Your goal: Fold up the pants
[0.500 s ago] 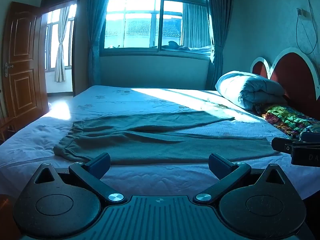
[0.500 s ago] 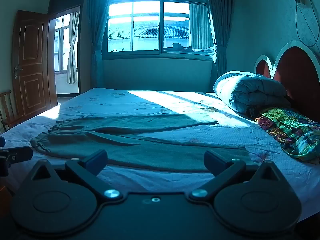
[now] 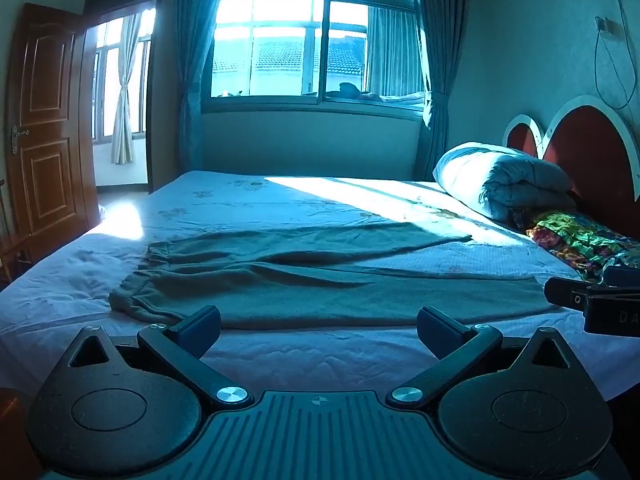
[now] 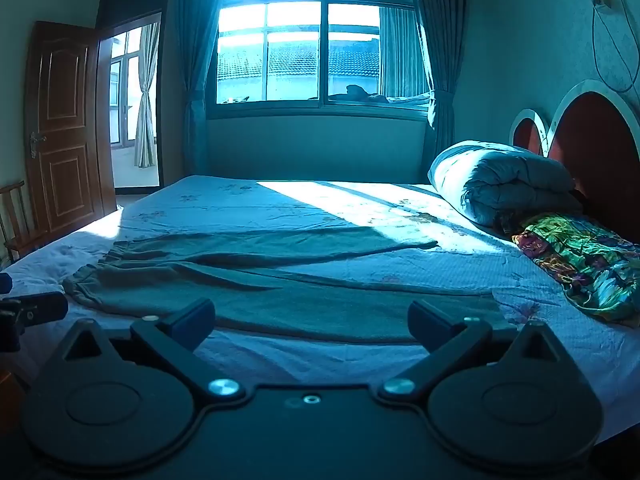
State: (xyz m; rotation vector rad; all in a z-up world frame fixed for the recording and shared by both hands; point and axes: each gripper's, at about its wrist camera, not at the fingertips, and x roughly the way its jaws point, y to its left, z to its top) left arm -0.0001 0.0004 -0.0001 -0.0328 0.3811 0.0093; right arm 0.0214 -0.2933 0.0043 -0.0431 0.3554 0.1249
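Grey-green pants (image 3: pixel 320 280) lie flat across the bed (image 3: pixel 280 204), waistband at the left, legs running right. They also show in the right wrist view (image 4: pixel 280 280). My left gripper (image 3: pixel 319 326) is open and empty, just short of the pants' near edge. My right gripper (image 4: pixel 311 318) is open and empty, at the near edge of the pants, toward the leg end. The right gripper's tip (image 3: pixel 592 304) shows at the right of the left wrist view. The left gripper's tip (image 4: pixel 28 312) shows at the left of the right wrist view.
A rolled duvet (image 3: pixel 504 180) and a colourful folded cloth (image 3: pixel 580 240) lie by the red headboard (image 3: pixel 592 152) at right. A window (image 3: pixel 316 44) is behind the bed. A wooden door (image 3: pixel 44 120) stands open at left, a chair (image 4: pixel 16 216) beside it.
Both grippers have shifted very slightly; the view is almost the same. The pants have not moved.
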